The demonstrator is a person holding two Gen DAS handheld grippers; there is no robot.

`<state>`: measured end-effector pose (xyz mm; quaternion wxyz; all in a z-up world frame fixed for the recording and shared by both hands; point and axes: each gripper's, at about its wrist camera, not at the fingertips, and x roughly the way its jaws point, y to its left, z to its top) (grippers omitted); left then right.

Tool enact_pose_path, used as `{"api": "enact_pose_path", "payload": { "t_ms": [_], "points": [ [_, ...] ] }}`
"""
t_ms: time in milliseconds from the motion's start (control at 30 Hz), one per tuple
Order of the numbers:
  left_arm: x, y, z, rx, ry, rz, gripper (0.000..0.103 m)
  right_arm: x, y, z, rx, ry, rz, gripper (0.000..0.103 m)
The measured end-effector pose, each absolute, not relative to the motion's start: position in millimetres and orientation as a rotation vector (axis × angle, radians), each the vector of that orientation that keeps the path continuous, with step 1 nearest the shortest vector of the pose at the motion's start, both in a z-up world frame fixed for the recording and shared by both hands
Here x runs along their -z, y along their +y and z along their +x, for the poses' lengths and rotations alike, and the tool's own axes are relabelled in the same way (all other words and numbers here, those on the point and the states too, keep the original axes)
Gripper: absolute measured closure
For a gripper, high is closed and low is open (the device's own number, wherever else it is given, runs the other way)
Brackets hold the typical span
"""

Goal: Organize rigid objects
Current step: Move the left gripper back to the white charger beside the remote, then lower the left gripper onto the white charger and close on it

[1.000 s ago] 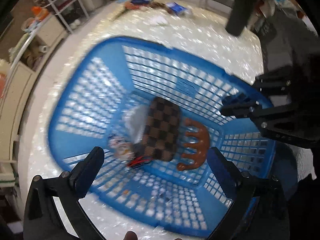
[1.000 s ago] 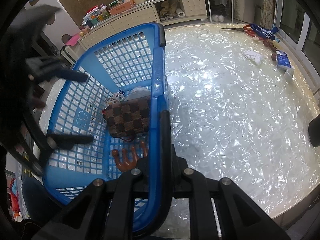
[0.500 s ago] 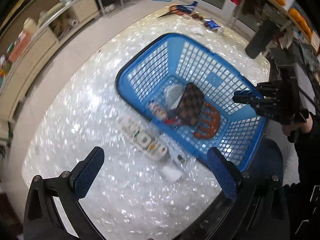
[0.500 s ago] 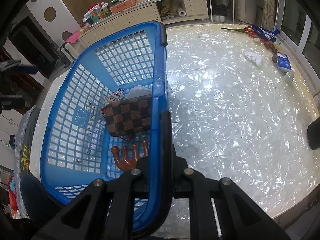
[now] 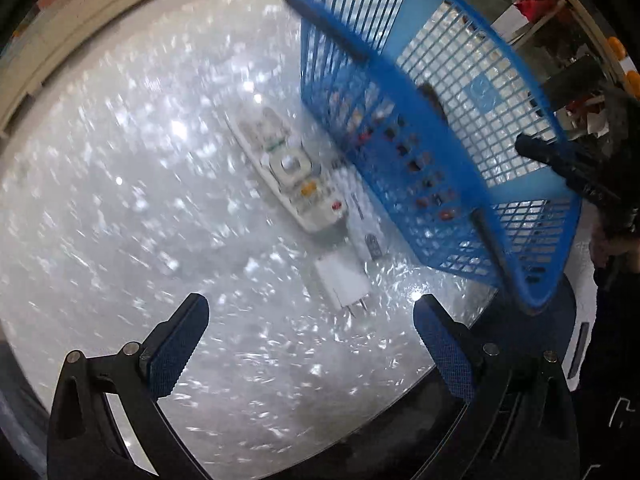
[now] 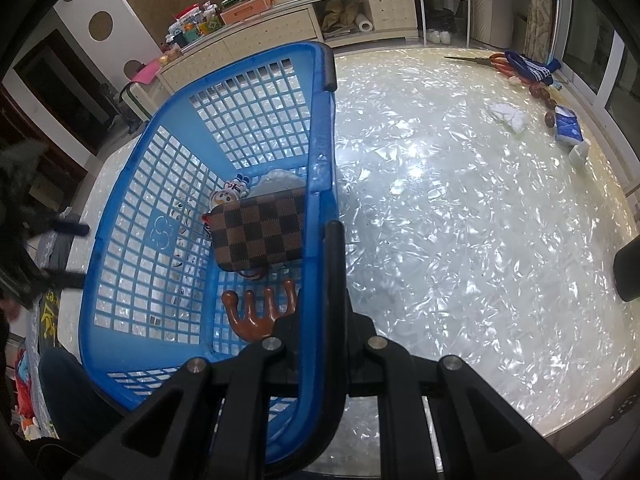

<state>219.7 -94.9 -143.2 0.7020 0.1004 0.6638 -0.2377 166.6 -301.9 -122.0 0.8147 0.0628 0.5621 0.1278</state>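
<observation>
A blue mesh basket (image 6: 256, 120) stands on the pearly white table. My right gripper (image 6: 325, 276) is shut on the basket's near rim. Inside lie a brown checkered wallet (image 6: 260, 236), a brown hand-shaped massager (image 6: 260, 314) and a small figurine (image 6: 228, 194). In the left wrist view the basket (image 5: 460, 92) fills the upper right. My left gripper (image 5: 310, 340) hangs open and empty over the table beside it. Just ahead of its fingers lies a white charger plug (image 5: 342, 282). A white remote control (image 5: 288, 172) and a small grey stick (image 5: 372, 245) lie further on, against the basket's outer wall.
Orange-handled scissors (image 6: 494, 62), dark beads (image 6: 544, 98), a white tissue (image 6: 508, 116), a blue packet (image 6: 568, 128) and a small white cup (image 6: 578, 154) lie along the far right table edge. A black cylinder (image 6: 628, 272) stands at the right. Low cabinets (image 6: 280, 28) line the back wall.
My left gripper has left the space over the basket, swung sideways past its wall and sunk toward the remote and charger. The right gripper and basket have kept still.
</observation>
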Motion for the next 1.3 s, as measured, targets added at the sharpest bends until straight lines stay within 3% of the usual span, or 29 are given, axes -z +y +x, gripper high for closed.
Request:
{"api": "enact_pose_path", "payload": {
  "t_ms": [400,800,1000,1167,1300],
  "points": [
    [212.7,-96.7,220.7,0.436,1.515,0.108,0.000,122.4,-302.2,167.7,-0.286,1.198,0.134,0.092],
    [232.0,-108.8,237.7,0.378,1.498,0.118,0.001,122.5,-303.2,167.7,-0.291,1.196,0.141,0.091],
    [220.3,-117.6,244.2,0.388,1.482,0.134,0.008,121.6,-302.1,167.7,-0.289,1.196,0.140,0.091],
    [211.9,-126.1,245.5,0.340,1.487,0.111,0.025,121.8,-302.8,167.3,-0.287,1.196,0.144,0.091],
    [205.8,-115.6,246.0,0.318,1.504,0.075,0.029,121.9,-303.0,167.1,-0.289,1.195,0.145,0.091]
  ]
}}
